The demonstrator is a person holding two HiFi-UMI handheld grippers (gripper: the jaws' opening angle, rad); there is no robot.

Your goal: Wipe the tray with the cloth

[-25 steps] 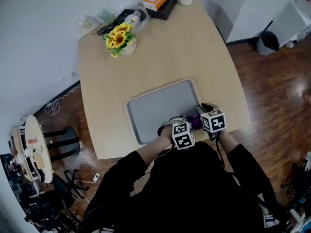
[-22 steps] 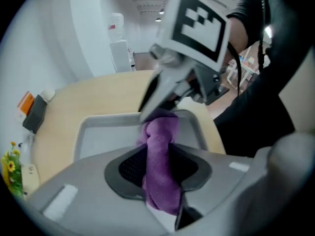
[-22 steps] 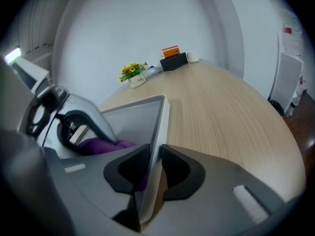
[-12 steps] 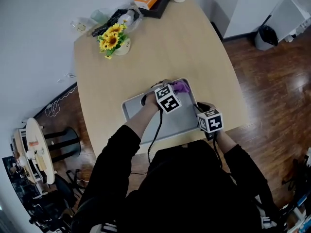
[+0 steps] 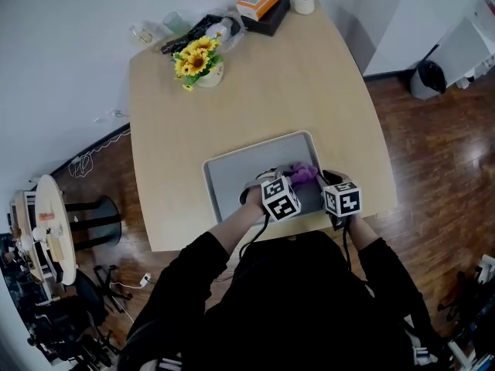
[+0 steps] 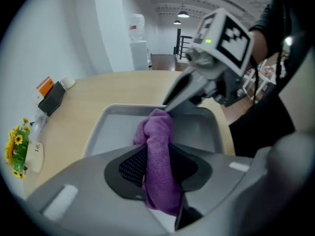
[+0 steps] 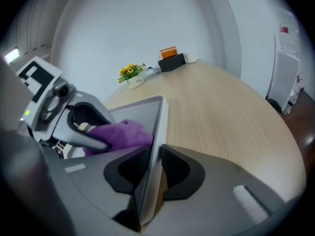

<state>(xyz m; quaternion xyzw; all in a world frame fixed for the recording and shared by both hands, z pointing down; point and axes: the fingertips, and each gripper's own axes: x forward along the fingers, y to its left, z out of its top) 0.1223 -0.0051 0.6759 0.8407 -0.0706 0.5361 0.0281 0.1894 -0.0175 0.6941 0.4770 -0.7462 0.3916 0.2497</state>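
A grey tray lies near the front edge of the wooden table. My left gripper is shut on a bunched purple cloth and holds it down on the tray's right part. In the left gripper view the cloth hangs between the jaws of the left gripper over the tray. My right gripper is shut on the tray's right rim; in the right gripper view that rim runs between the jaws of the right gripper, with the cloth just left of it.
At the table's far end stand a vase of yellow flowers, an orange box on a black one, a tape roll and some clutter. A bin stands on the floor at the right, a stool at the left.
The left gripper carried the cloth from the tray's near edge out to its far right corner and back toward the near right. The right gripper stayed on the rim.
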